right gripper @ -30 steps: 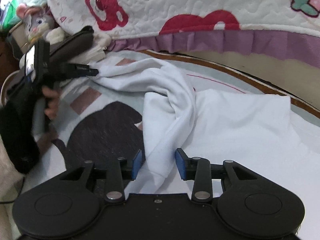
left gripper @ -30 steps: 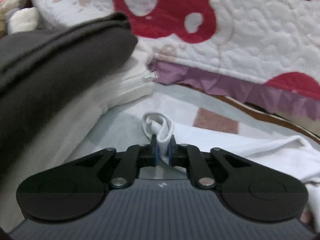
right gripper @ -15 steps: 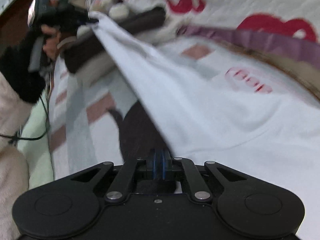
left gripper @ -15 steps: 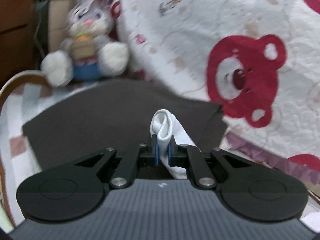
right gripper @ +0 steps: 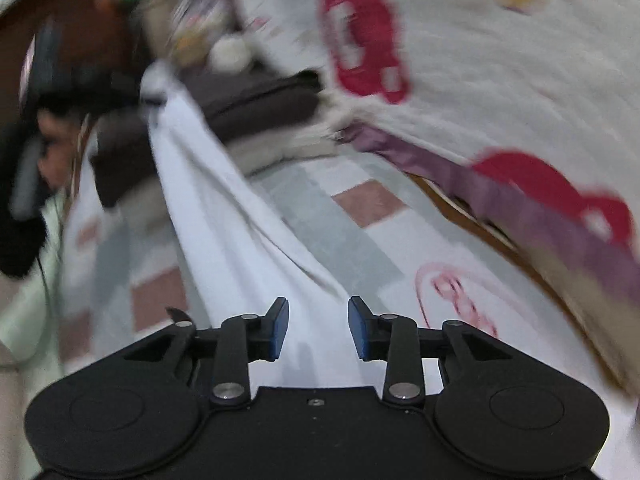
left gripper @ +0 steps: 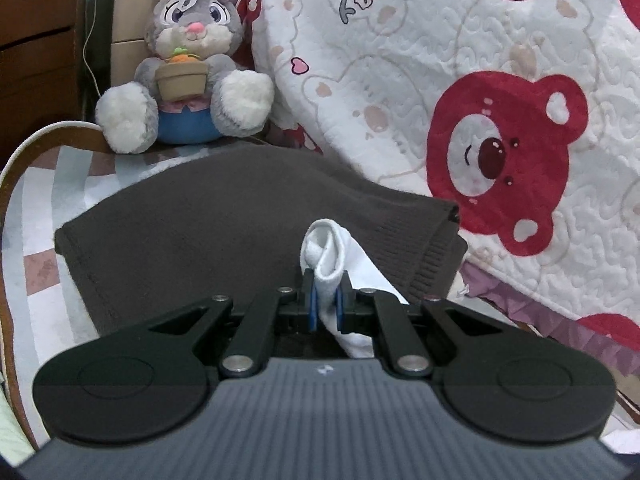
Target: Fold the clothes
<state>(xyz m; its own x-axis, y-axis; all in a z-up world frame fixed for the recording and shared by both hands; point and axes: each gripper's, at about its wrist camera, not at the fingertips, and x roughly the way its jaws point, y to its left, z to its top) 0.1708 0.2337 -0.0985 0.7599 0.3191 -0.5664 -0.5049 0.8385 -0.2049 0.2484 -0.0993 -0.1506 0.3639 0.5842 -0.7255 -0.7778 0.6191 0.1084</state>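
Two claws here: my left gripper (left gripper: 325,306) is clamped on the white shirt (left gripper: 326,250) above a folded dark sweater (left gripper: 224,224), right gripper (right gripper: 318,328) spread apart.

Left wrist view: even, soft indoor light; source not identified. Focus is sharp on the plush rabbit (left gripper: 182,60) and the bear quilt (left gripper: 500,168). Straight lines are bowed by fisheye distortion toward 9 and 3 o'clock. Right wrist view: heavy motion blur is seen from 9 through 3 o'clock; only the right gripper (right gripper: 318,330) is rendered crisp. No glare noted.
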